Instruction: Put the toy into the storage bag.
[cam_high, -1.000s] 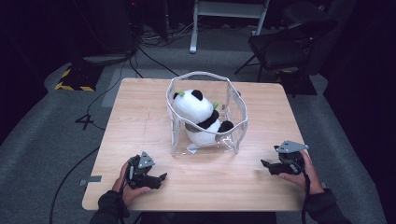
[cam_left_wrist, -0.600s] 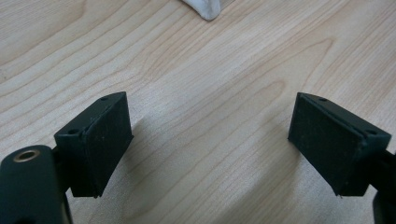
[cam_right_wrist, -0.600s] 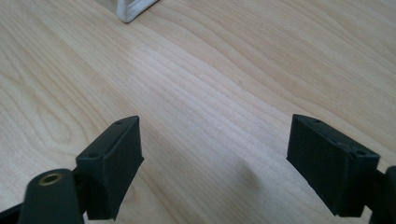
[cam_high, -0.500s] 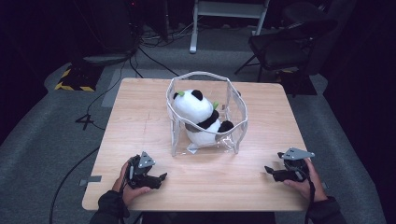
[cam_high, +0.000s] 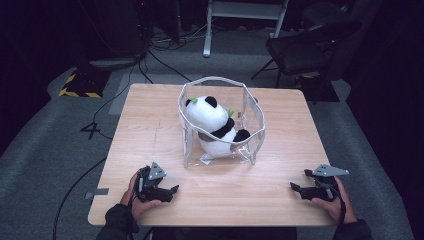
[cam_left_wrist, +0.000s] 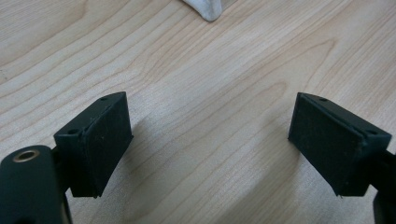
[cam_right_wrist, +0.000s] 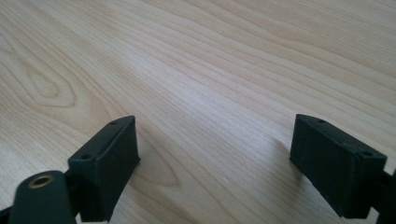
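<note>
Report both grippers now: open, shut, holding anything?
Left gripper: open, holding nothing, over bare table.
Right gripper: open, holding nothing; its fingers have just been opening wider, nothing between them.

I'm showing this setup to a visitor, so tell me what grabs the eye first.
A black-and-white panda plush sits inside a clear plastic bag standing open at the middle of the wooden table. Near the front edge, the left claw and right claw rest apart from the bag, both open with nothing between their pads.
</note>
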